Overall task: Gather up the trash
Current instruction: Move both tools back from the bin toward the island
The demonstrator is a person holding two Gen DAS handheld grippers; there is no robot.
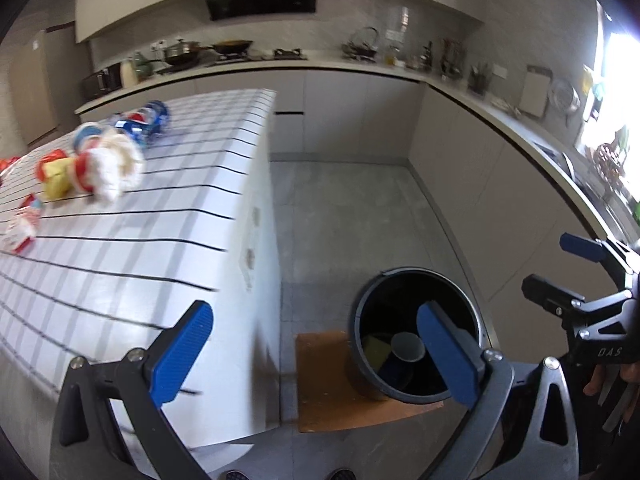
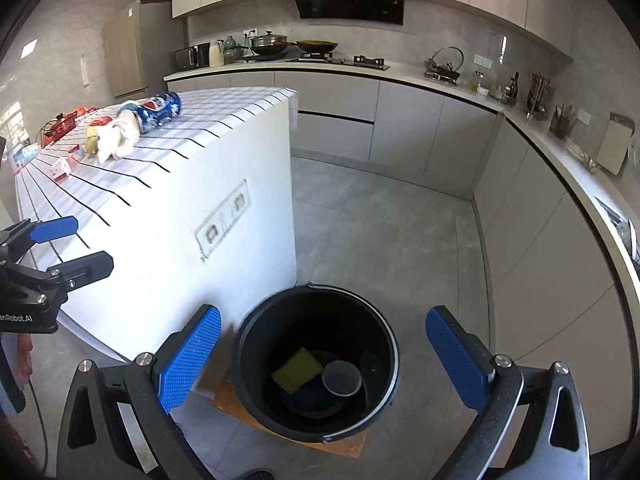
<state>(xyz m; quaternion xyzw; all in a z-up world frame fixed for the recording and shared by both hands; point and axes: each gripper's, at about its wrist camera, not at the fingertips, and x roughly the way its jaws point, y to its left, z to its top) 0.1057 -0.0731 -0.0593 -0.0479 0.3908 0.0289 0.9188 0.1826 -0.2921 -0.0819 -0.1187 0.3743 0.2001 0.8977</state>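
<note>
Both grippers wide open & empty over the bin (image 2: 316,360) on the floor, remaining trash (image 1: 108,160) still up on the tiled counter (image 1: 120,260) to the left, so left gripper (image 1: 316,356) is nearer than right gripper (image 2: 324,360) for nxt pick imo.

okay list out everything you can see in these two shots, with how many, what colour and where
Bucket: one, black, on the floor beside the island, on a brown board.
Sponge: one, yellow, inside the bucket.
Round lid: one, grey, inside the bucket.
Island: one, white with dark grid lines.
Chip bag: one, blue, on the island.
Crumpled tissue: one, white, beside the bag.
Small box: one, red-white, island's near side.
Left claw: open, empty.
Right claw: open, empty.
</note>
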